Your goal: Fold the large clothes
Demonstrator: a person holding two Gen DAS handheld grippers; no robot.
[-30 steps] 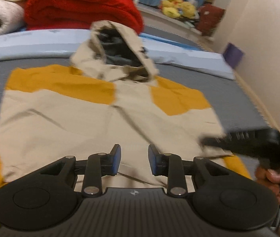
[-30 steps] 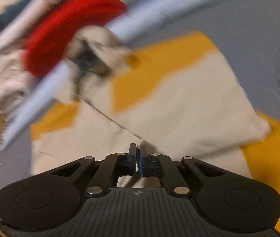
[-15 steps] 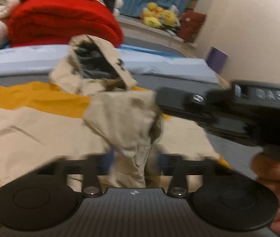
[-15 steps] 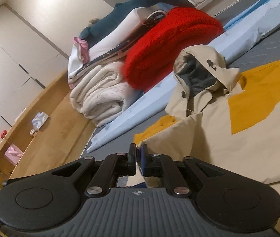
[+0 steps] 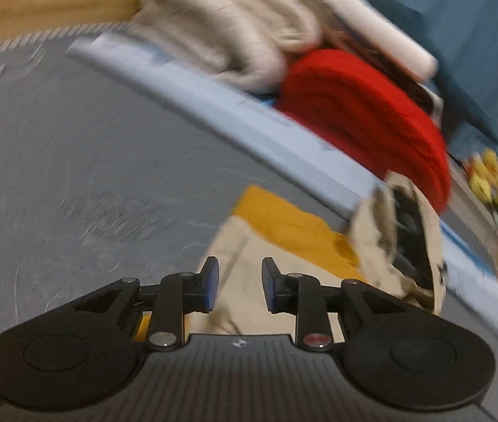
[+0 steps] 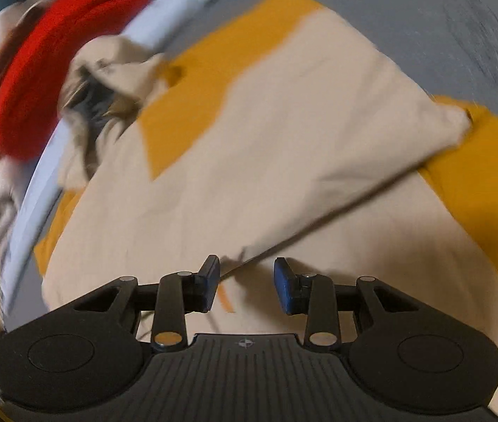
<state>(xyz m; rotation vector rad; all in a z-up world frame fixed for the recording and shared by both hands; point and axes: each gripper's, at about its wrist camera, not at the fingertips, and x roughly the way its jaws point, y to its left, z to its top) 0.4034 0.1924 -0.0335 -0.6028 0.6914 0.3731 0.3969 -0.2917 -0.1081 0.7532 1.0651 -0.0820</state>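
**Both grippers opening over the folded jacket**

Nearest, in the right wrist view, the right gripper [image 6: 247,283] hangs over the beige and mustard hooded jacket [image 6: 284,161], its jaws parting with a clear gap between the blue pads; nothing is pinched, though a folded beige edge of the jacket lies just beyond and below the tips. A beige panel is folded diagonally across the body, its corner lying on a mustard section at the right. Further off, the jacket's hood [image 6: 108,81] lies crumpled with its dark lining showing, close to a pale blue mat edge [image 6: 38,190] and a red blanket [image 6: 55,52]

Similarly, in the left wrist view the left gripper [image 5: 240,286] has its jaws opening and bare of cloth, poised above the jacket's beige corner where it meets the grey bed surface [image 5: 73,161]. Beyond sit a mustard patch and the hood [image 5: 403,246]. Behind the mat, cream blankets [image 5: 227,24] are stacked beside the red one, and what seems to be a yellow plush toy [image 5: 491,183] shows blurred at far right
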